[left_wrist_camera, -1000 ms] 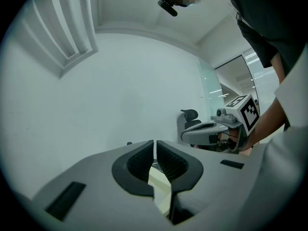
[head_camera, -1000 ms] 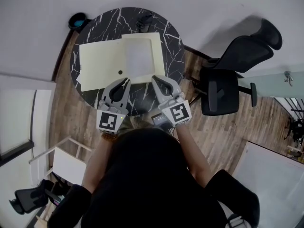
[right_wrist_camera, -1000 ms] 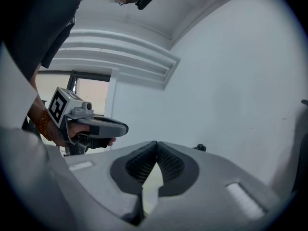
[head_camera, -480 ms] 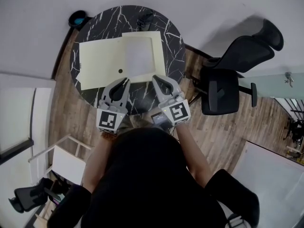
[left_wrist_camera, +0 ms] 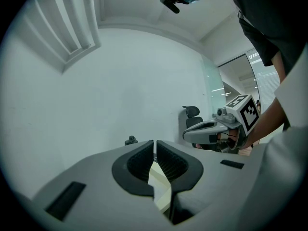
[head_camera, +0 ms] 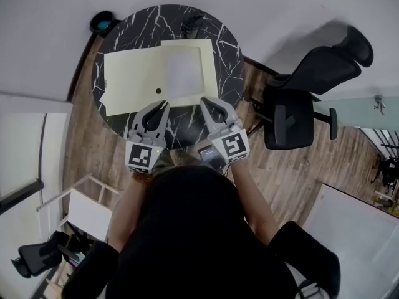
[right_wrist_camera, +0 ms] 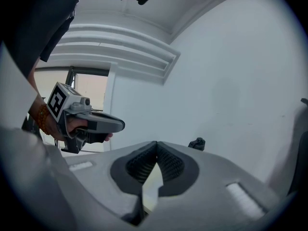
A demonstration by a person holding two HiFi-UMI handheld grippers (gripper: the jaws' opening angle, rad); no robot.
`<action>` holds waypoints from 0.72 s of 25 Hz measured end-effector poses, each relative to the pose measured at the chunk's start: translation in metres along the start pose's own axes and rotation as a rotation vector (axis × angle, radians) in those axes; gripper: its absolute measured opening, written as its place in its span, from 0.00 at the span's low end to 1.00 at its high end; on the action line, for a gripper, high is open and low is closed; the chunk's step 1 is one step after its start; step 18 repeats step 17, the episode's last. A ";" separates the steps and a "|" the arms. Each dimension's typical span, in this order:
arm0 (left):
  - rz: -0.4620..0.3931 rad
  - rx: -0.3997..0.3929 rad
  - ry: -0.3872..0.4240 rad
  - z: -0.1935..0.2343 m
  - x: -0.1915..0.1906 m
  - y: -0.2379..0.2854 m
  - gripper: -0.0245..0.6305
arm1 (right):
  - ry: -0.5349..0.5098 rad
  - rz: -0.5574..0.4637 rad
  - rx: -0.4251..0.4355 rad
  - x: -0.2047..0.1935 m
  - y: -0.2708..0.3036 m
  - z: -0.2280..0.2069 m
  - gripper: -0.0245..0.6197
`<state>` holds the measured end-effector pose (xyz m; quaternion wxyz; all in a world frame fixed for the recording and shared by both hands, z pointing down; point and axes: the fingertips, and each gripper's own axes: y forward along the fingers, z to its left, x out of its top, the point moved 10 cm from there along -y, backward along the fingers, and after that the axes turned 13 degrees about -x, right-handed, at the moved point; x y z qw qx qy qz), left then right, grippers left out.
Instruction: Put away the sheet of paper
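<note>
A pale yellow folder (head_camera: 131,80) lies open on the round black marble table (head_camera: 140,27). The white sheet of paper (head_camera: 184,73) rests on the folder's right half. My left gripper (head_camera: 164,106) hovers at the folder's near edge, its jaws shut tip to tip (left_wrist_camera: 155,142) with nothing seen between them. My right gripper (head_camera: 203,101) is beside it at the sheet's near right corner, also shut (right_wrist_camera: 157,143) and empty. Through the gap behind each pair of tips a bit of pale folder shows.
A small black object (head_camera: 190,25) stands at the table's far edge. A black office chair (head_camera: 312,86) is to the right on the wooden floor. A dark round thing (head_camera: 101,23) sits by the wall at far left, and a white frame (head_camera: 87,213) at near left.
</note>
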<state>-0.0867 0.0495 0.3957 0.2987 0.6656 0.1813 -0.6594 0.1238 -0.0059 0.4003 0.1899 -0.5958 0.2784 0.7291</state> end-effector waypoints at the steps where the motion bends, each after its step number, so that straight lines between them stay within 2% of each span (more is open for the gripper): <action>1: 0.002 -0.001 -0.001 0.000 0.000 0.000 0.08 | -0.001 0.001 0.001 0.000 0.000 0.000 0.03; 18: 0.015 -0.001 -0.026 0.003 -0.008 -0.004 0.08 | 0.003 0.023 0.014 -0.006 0.004 0.007 0.03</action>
